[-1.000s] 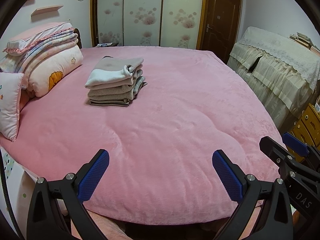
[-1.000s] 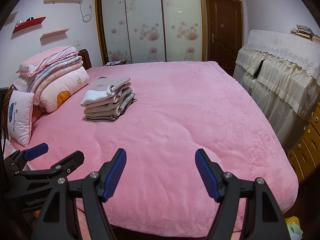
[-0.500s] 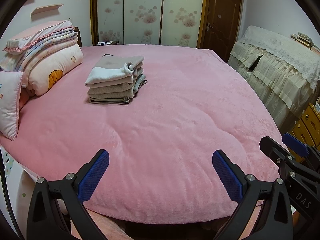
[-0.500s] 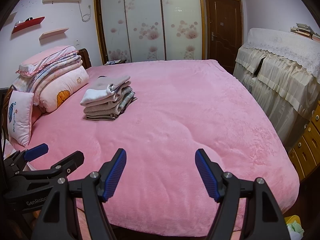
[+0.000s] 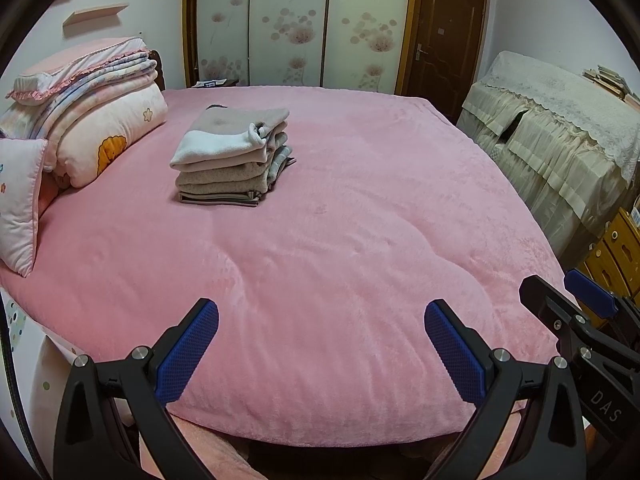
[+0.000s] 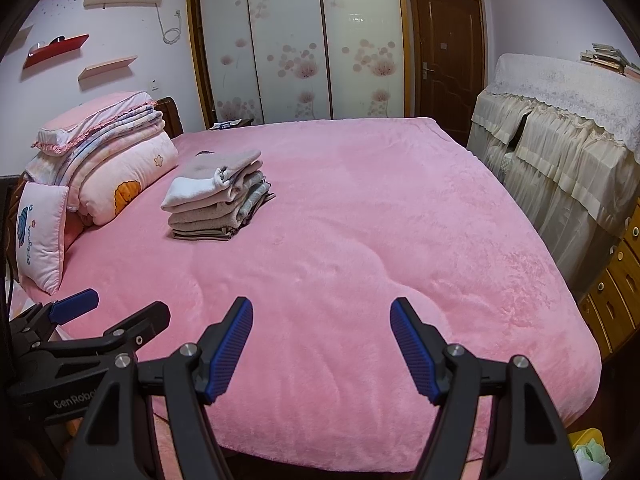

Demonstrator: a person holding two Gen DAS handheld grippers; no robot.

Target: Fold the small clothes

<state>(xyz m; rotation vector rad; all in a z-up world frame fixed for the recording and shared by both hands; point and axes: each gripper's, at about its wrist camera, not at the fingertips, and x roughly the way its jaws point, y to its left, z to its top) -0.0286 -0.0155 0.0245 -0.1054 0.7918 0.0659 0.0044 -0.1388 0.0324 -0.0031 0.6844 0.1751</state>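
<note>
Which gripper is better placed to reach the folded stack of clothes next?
Left, probably. The folded stack lies on the left gripper side of the bed; the right gripper sits farther. Both are open and empty.

The lower garments in the stack of folded clothes show only their edges under the top piece, so what each one is cannot be told. The pillow at 9 o'clock is cut by the left wrist picture's edge. The bed loses its near edge behind both hand-held grippers. The right hand-held gripper at 4 o'clock shows only in part. Small items on the nightstand at 12 o'clock are too small to tell. The books at 2 o'clock are partly cut off.
</note>
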